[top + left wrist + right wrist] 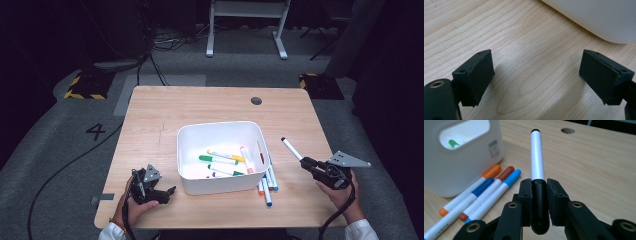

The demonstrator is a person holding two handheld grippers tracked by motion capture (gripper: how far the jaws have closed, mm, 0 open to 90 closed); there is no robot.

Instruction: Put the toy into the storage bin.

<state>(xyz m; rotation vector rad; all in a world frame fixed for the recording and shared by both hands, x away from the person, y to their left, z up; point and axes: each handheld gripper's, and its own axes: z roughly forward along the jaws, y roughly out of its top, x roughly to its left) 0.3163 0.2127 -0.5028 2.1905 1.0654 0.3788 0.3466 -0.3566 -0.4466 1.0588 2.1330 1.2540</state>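
Two grippers are on my bench, and I take the views in turn.

High view: my right gripper holds a black-capped marker clear of the wooden table, to the right of the white bin. The marker points up and toward the bin. My left gripper sits low at the bin's left.

Left gripper view: its jaws stand wide with only bare table between them, and the bin's wall is close ahead. A careless push from here could shove the bin.

Right gripper view: my jaws are clamped on the marker's black cap, so the long barrel overhangs. I judge it could pivot or slip free. Loose markers lie against the bin below. A dropped marker would land among them, and a low swing could strike the rim.
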